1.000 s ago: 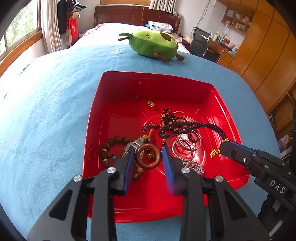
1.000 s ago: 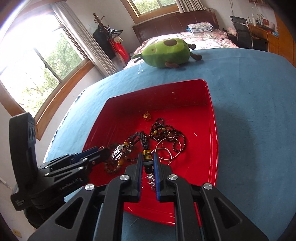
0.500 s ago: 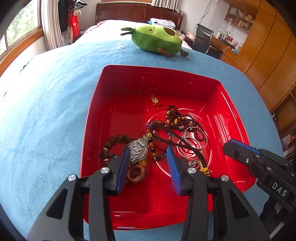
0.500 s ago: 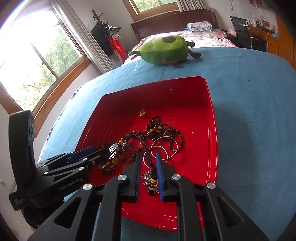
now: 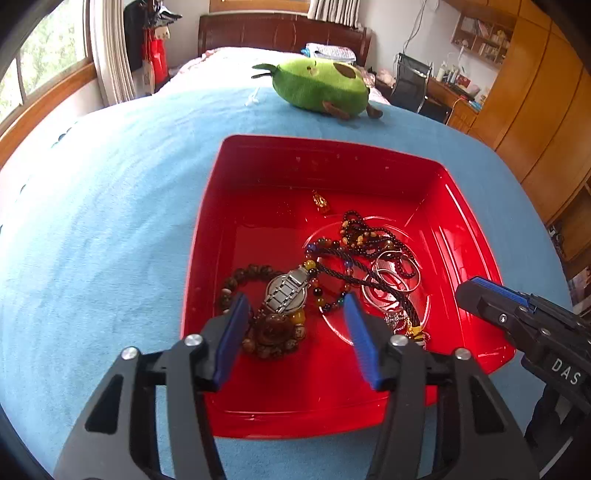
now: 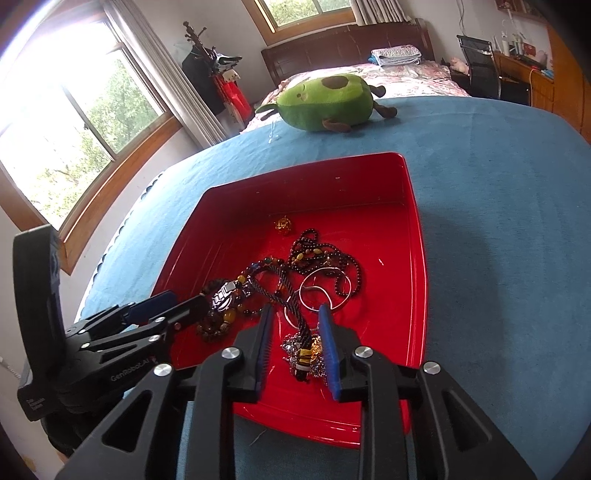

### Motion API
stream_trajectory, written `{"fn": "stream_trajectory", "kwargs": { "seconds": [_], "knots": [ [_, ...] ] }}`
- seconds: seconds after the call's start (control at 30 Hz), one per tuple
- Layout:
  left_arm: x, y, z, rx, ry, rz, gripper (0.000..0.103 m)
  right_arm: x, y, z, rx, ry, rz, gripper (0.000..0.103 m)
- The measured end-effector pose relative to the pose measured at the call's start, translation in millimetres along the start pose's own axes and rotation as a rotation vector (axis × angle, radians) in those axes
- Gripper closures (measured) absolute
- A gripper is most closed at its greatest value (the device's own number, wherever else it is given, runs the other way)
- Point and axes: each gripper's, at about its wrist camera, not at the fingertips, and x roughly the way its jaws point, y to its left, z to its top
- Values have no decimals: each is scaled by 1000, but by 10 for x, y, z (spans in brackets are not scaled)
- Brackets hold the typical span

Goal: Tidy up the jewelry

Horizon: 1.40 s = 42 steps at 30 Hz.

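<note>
A red tray [image 5: 207,206] on the blue cloth holds a tangle of jewelry: a silver watch [image 5: 287,291], a brown bead bracelet [image 5: 236,277], a brown ring pendant [image 5: 273,328], a dark braided cord necklace [image 5: 362,280], silver bangles [image 5: 395,275] and a small gold charm [image 5: 320,202]. My left gripper [image 5: 295,332] is open and empty above the pendant and watch. My right gripper [image 6: 297,350] is open above the cord's gold tassel end [image 6: 306,356]; it also shows in the left wrist view [image 5: 491,299]. The tray shows in the right wrist view [image 6: 417,236] too.
A green avocado plush toy [image 5: 321,86] lies on the blue cloth [image 5: 110,206] beyond the tray. A bed with a wooden headboard [image 5: 280,33] stands behind, windows [image 6: 55,122] at the left, and wooden cabinets [image 5: 535,110] at the right.
My left gripper let the brown ring pendant drop into the tray and drew back, open. My right gripper opened and released the cord necklace, whose tassel end now lies in the tray.
</note>
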Motion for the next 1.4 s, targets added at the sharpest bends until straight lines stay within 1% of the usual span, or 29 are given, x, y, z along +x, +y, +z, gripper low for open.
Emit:
{"fn": "stream_trajectory", "kwargs": {
  "seconds": [0.07,0.13,0.27,0.37,0.4,0.43,0.47,0.5,0.57,0.63,0.67,0.73,0.8,0.93,1.1,1.2,1.3,1.4],
  "knots": [
    [-83,1,-26,3,-19,6,42,-38,12,-12,-4,-7,-1,74],
    [-156,2,-49,6,-35,13,38,-80,25,-28,-11,-15,-4,66],
    [-294,12,-94,15,-66,30,29,-191,67,-65,-27,-38,-17,58],
    [-412,30,-149,13,-82,42,24,-283,98,-100,-36,-50,-22,48],
    [-470,37,-177,16,-92,47,23,-318,115,-117,-41,-56,-27,43],
    [-508,41,-192,18,-99,51,20,-346,126,-130,-45,-60,-32,38],
    [-556,48,-216,18,-107,55,15,-372,135,-142,-49,-62,-36,36],
    [-598,48,-240,20,-113,58,14,-405,149,-158,-54,-65,-39,34],
    [-668,48,-288,30,-119,65,12,-457,174,-182,-62,-71,-45,29],
    [-736,48,-352,35,-120,72,10,-518,201,-211,-72,-76,-60,19],
    [-757,52,-378,33,-117,76,8,-549,213,-232,-77,-78,-71,17],
    [-796,68,-441,30,-108,80,8,-612,246,-287,-86,-79,-100,10],
    [-842,89,-523,27,-109,86,8,-655,273,-335,-97,-72,-119,6],
    [-923,109,-641,26,-117,101,8,-695,333,-442,-120,-44,-141,4],
    [-999,124,-722,23,-116,101,8,-661,356,-540,-112,18,-129,4],
    [-1029,128,-764,25,-110,104,8,-638,363,-588,-103,41,-118,4],
    [-1051,139,-811,25,-103,112,8,-618,363,-639,-91,55,-126,4],
    [-1045,158,-843,24,-82,114,8,-583,343,-658,-82,72,-114,4]
  ]
}}
